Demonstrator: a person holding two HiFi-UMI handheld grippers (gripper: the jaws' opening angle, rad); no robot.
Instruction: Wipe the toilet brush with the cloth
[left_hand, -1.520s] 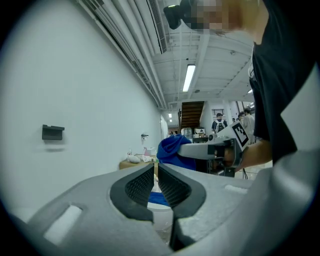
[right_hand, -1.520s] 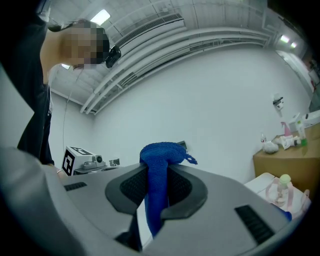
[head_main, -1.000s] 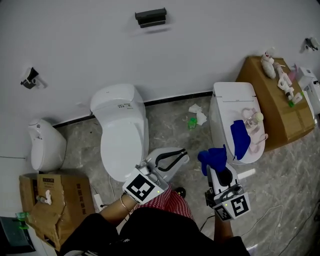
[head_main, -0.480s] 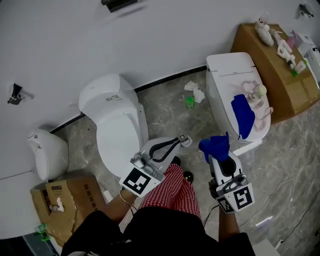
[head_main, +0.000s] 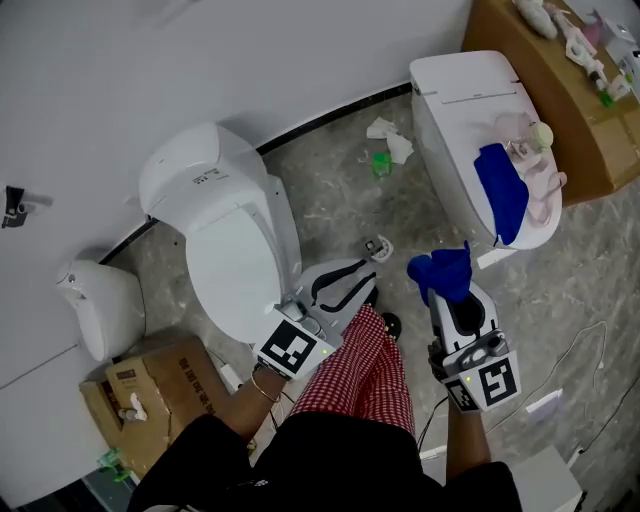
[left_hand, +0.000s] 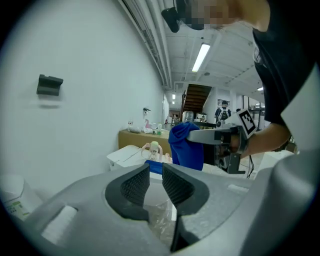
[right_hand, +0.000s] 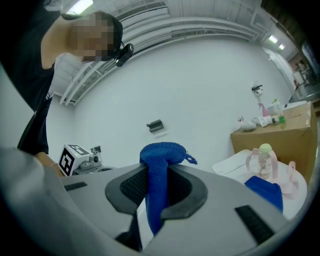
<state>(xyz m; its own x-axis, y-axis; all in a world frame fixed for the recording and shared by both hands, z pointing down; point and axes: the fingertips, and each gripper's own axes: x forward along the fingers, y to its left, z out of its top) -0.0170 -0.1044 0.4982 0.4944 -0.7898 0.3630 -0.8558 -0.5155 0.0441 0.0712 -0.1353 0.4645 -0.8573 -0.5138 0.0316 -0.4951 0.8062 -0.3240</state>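
Observation:
My right gripper (head_main: 450, 292) is shut on a bunched blue cloth (head_main: 440, 272), which sticks up past the pads in the right gripper view (right_hand: 162, 155). My left gripper (head_main: 368, 275) hangs low between the two toilets. Its jaws have just been opening: a narrow gap shows between the pads (left_hand: 137, 182), with nothing pressed there. Crinkled clear film shows low in that gap. A pink looped object with a pale round head (head_main: 535, 140) lies on the right toilet's lid (head_main: 450, 100) beside a second blue cloth (head_main: 500, 190). I cannot tell whether it is the brush.
A white toilet (head_main: 230, 240) stands left, with a smaller white fixture (head_main: 95, 300) and cardboard boxes (head_main: 150, 390) beyond it. Tissue scraps and a green bit (head_main: 385, 150) and a small round white fitting (head_main: 378, 245) lie on the marble floor. A brown box (head_main: 540, 60) stands behind the right toilet.
Both grippers have sunk toward the floor and the head view has shifted down with them. The blue cloth has stayed in the right gripper.

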